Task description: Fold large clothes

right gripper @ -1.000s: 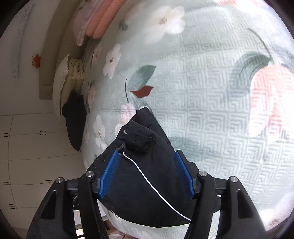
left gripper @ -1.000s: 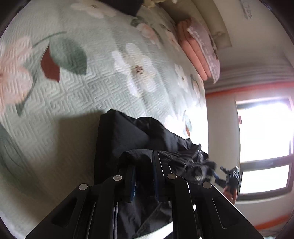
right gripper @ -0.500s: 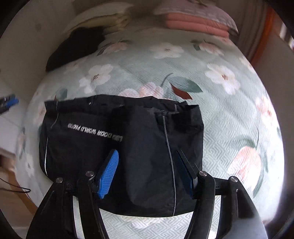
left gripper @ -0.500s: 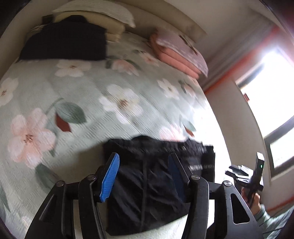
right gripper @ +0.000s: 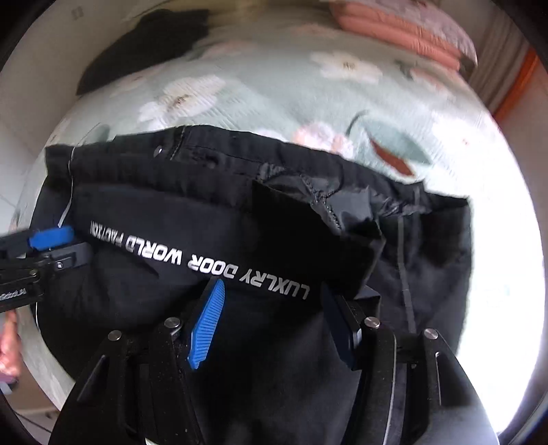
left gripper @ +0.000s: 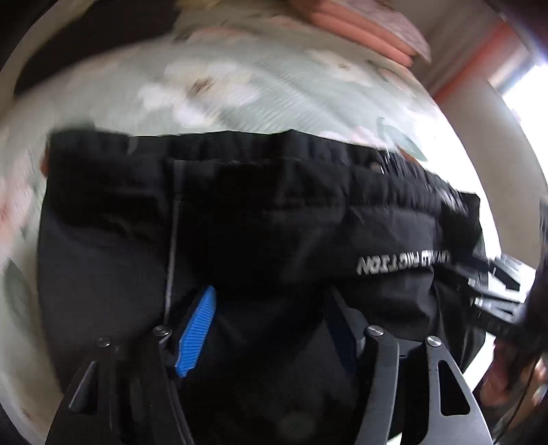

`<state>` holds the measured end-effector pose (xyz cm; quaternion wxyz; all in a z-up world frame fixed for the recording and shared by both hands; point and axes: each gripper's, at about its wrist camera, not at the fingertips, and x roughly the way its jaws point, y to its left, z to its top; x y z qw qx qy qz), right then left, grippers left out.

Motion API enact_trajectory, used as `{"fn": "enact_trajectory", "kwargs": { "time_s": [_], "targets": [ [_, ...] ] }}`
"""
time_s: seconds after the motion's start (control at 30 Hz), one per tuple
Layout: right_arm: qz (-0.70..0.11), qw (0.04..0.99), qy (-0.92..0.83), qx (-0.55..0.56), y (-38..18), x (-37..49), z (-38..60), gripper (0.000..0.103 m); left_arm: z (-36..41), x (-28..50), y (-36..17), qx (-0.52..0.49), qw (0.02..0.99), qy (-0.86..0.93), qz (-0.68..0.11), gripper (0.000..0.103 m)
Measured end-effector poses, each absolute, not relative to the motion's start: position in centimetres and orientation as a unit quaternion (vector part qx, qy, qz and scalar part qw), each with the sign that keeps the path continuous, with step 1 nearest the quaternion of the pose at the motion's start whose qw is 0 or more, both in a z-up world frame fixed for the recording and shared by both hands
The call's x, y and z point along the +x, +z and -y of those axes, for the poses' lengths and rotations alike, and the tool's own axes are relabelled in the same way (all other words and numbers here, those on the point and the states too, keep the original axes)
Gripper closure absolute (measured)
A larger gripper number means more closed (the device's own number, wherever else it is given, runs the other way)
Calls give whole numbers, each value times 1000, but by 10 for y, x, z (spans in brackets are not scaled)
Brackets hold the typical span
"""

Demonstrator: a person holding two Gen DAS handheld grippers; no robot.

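A black pair of trousers with white lettering lies folded on the floral bedspread; it fills the left wrist view (left gripper: 274, 219) and the right wrist view (right gripper: 239, 226). My left gripper (left gripper: 270, 325) is open and empty, low over the near part of the garment, which shows between its blue pads (left gripper: 197, 330). My right gripper (right gripper: 274, 325) is open and empty too, just above the garment's near edge. The left gripper also shows at the left edge of the right wrist view (right gripper: 51, 236). The right gripper shows at the right edge of the left wrist view (left gripper: 496, 291).
The pale green bedspread (right gripper: 260, 92) with white and pink flowers stretches beyond the garment. Folded pink blankets (right gripper: 404, 30) lie at the far right by the headboard. A dark folded item (right gripper: 144, 44) lies at the far left. A bright window (left gripper: 524, 82) is on the right.
Both grippers have let go of the garment and swung level, then dropped closer over it. The trousers now lie flat and folded on the bed.
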<state>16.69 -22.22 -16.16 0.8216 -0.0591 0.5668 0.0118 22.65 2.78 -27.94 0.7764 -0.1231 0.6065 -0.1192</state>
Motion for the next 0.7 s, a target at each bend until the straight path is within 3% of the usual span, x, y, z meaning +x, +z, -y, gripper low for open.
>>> {"fn": "enact_trajectory", "kwargs": {
  "time_s": [0.4, 0.7],
  "targets": [
    [-582, 811, 2, -52, -190, 199, 222, 39, -31, 240, -292, -93, 787, -100, -602, 33],
    [-545, 837, 4, -53, -132, 172, 221, 40, -26, 237, -269, -74, 788, -105, -602, 33]
  ]
}}
